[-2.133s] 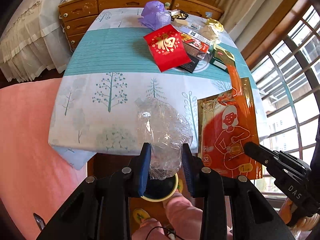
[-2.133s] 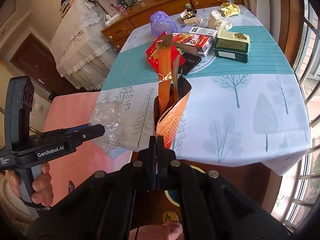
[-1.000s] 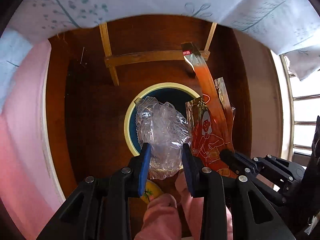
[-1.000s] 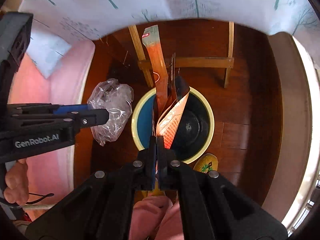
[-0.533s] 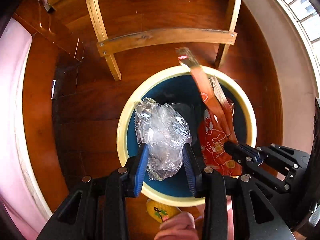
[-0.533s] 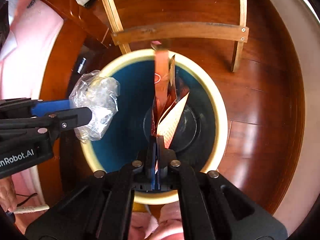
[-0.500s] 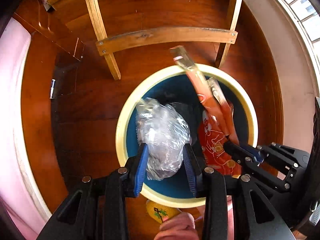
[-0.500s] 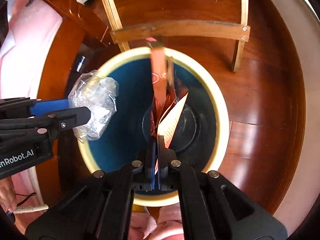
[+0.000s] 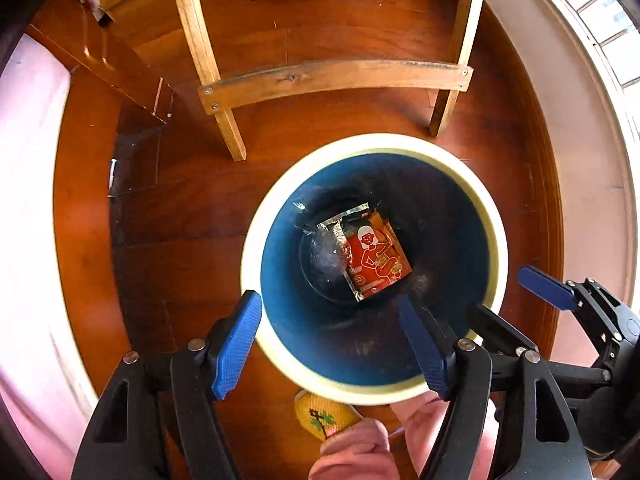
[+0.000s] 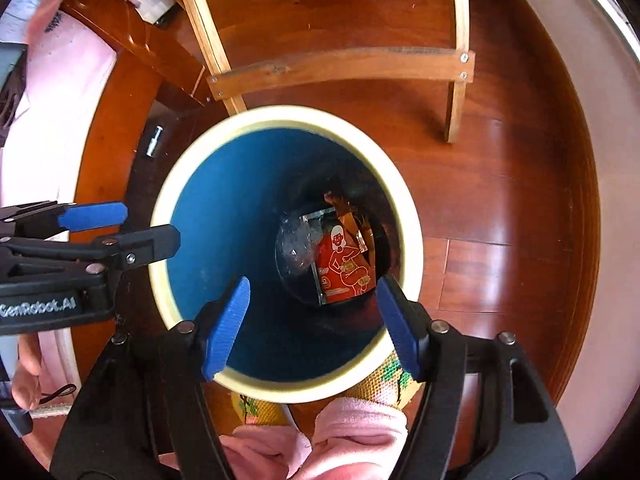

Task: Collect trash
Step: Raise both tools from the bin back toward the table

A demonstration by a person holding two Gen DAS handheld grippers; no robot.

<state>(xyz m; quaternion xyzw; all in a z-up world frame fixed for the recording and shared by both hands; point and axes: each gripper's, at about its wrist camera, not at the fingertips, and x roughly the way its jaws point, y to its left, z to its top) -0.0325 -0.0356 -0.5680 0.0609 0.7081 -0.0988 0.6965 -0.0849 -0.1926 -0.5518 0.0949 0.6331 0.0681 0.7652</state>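
We look straight down from both wrist cameras, each close above the round blue bin with a cream rim (image 9: 372, 390) (image 10: 408, 216) on the red-brown wooden floor (image 9: 180, 240) (image 10: 500, 184). The left view sits over its left side, the right view over its right. Both share the bin's bottom, the pale wooden chair rung (image 9: 336, 78) (image 10: 344, 66) beyond, and each other's black gripper frame at the edge.

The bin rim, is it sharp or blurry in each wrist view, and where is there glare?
Left wrist view: the bin rim is softly smeared, the red packet inside fairly legible; window light blows out the right edge. Right wrist view: the rim is blurred too, with glare on the wood floor at right.
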